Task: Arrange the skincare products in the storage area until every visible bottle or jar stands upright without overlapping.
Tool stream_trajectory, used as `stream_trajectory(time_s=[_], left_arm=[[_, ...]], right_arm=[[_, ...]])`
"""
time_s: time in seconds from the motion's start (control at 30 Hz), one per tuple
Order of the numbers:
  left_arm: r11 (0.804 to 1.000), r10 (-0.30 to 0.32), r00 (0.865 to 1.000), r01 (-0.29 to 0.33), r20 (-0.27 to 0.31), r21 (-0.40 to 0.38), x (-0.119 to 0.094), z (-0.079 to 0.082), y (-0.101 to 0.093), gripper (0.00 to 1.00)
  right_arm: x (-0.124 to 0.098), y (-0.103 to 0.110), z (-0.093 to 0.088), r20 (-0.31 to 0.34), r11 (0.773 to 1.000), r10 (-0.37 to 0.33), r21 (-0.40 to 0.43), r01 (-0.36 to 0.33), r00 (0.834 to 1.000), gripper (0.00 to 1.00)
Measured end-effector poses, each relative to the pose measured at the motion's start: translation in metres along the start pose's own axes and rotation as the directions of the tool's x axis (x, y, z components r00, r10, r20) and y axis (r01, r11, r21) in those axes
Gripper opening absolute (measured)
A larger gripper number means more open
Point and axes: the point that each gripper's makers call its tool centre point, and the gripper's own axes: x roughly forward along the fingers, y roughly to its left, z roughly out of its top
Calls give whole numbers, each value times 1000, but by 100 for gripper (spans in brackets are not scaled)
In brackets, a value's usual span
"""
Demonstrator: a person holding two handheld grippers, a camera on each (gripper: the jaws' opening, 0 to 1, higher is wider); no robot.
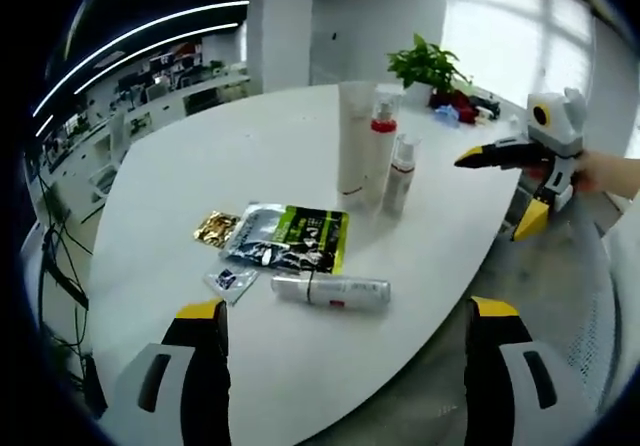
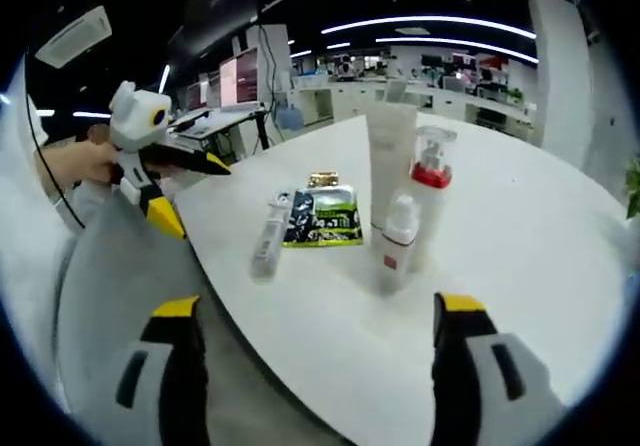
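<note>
White and glossy, the surface [image 1: 200,176] carries three upright containers, a tall tube [image 1: 354,141], a red-collared pump bottle [image 1: 381,146] and a small spray bottle [image 1: 399,174], towards its far edge. One slim bottle [image 1: 330,289] lies flat nearer the near edge, beside foil sachets [image 1: 290,236]. Nothing is gripped yet (left gripper [image 1: 345,341] and right gripper [image 2: 315,341] jaws both wide); standing it up looks next.

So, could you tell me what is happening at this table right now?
A person holds a claw in each hand, both open and empty, at the edge of a white table. Three skincare bottles stand upright together; a white tube lies flat beside a green sachet, not yet stood up.
</note>
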Motion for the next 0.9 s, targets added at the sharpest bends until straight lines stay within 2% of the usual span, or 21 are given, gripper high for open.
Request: stream_trajectory(time_s=[0.27,0.53,0.63,0.9], left_arm=[[1000,13,1000,-13,-5,-7,-5,-6,7,96],[1000,13,1000,-13,-12,-11,-6,-10,13,96],[1000,13,1000,-13,-22,3,-5,-11,15,96],[1000,0,1000,0,-30,0,-5,-16,18,95]], right_arm=[[22,15,5,-29,998,59,-27,-60,998,90],[51,32,12,-48,992,110,-55,-113,993,79],[63,37,14,-64,990,117,-72,-122,991,74],[90,41,19,-69,991,114,-56,-118,991,65]])
